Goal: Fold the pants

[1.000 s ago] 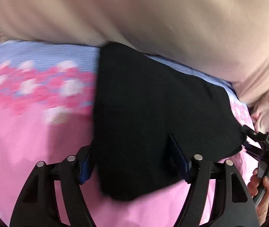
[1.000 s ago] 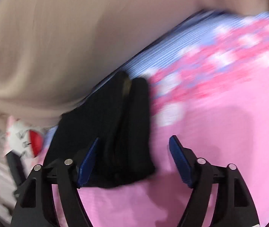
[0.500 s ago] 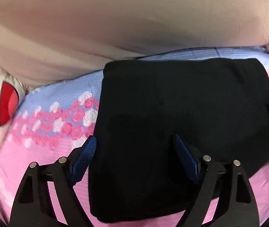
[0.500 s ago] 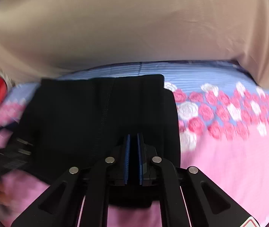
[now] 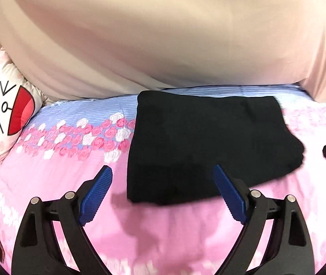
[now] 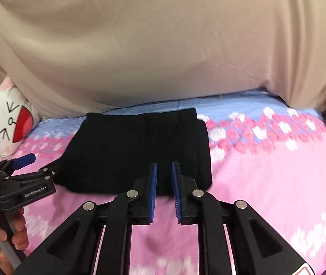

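Fingers [image 5: 98,194] of the left gripper [image 5: 163,194] stand wide in the left wrist view, and the jaws are opening; nothing is pressed between them. Beyond their tips lie the pants [image 5: 211,146], a black, flat, squared packet on the bed [image 5: 48,183], near its far edge where the blue stripes meet a beige curtain [image 5: 163,34]. The packet's near edge shows between the two fingers, but the pads do not touch cloth. Its long axis runs across the picture, left to right, roughly along the far edge of the bed; the left end is square and neat, the right end slopes and is blurred. A printed pillow [image 5: 6,114] sits far left, well apart.

From the right wrist view, the right gripper [image 6: 164,194] has its fingers [image 6: 152,197] nearly together with only a slim gap, and that gap is empty: pink sheet and the packet's near edge show through it. The pants [image 6: 140,151] lie just beyond the tips, untouched, again longer across than deep, with a seam or band line along the far right corner. The left gripper [image 6: 25,174] shows at the left, a hand [image 6: 4,236] on its handle, its tip beside the packet's left end.

Judging by the compact shape and both tools clear of the cloth, the folding looks essentially done; at most a slight squaring of the right end remains.
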